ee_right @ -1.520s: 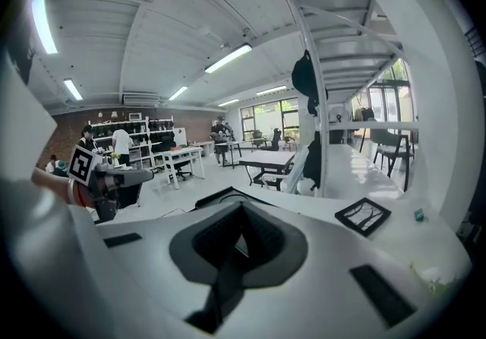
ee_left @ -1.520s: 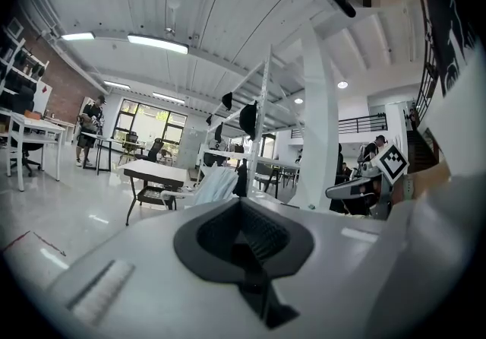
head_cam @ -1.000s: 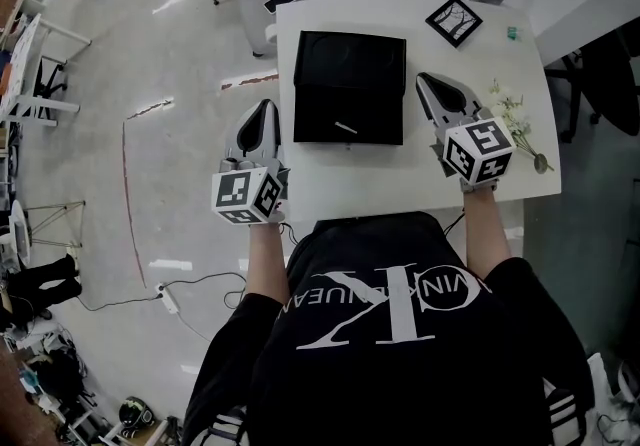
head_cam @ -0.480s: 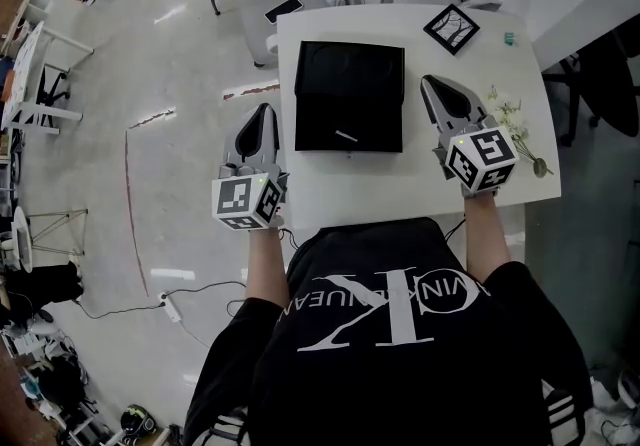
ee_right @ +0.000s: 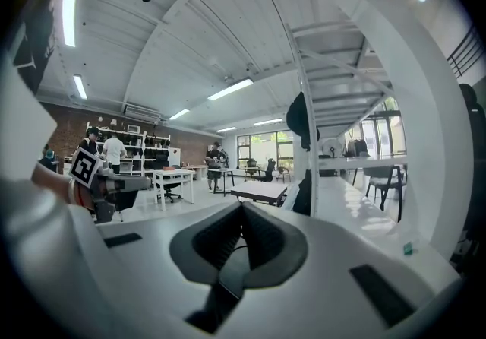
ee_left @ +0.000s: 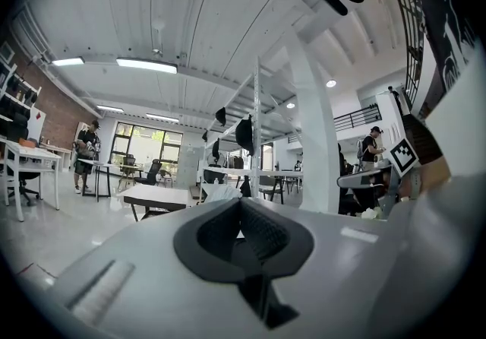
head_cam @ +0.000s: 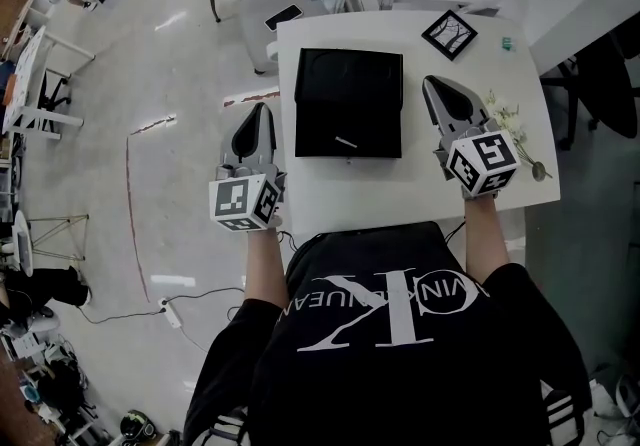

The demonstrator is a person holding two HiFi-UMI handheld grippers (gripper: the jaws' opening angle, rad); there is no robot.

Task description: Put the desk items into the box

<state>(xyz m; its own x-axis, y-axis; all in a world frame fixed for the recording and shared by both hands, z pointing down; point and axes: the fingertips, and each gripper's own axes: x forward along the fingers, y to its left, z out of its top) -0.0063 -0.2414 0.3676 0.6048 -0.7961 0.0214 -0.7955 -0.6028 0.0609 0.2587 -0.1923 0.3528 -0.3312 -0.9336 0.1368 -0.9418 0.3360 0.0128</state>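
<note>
Beside the black box [head_cam: 349, 102], both tools were clenched, empty.
Left hand-held gripper [head_cam: 258, 114] hung left of the box; right hand-held gripper [head_cam: 438, 89] hung right of it, near white flowers [head_cam: 510, 119].

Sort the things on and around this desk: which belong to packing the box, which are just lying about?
For the job: black box, framed picture, white flowers, small green item.
Lying about: phone on the chair, power strip on the floor.
</note>
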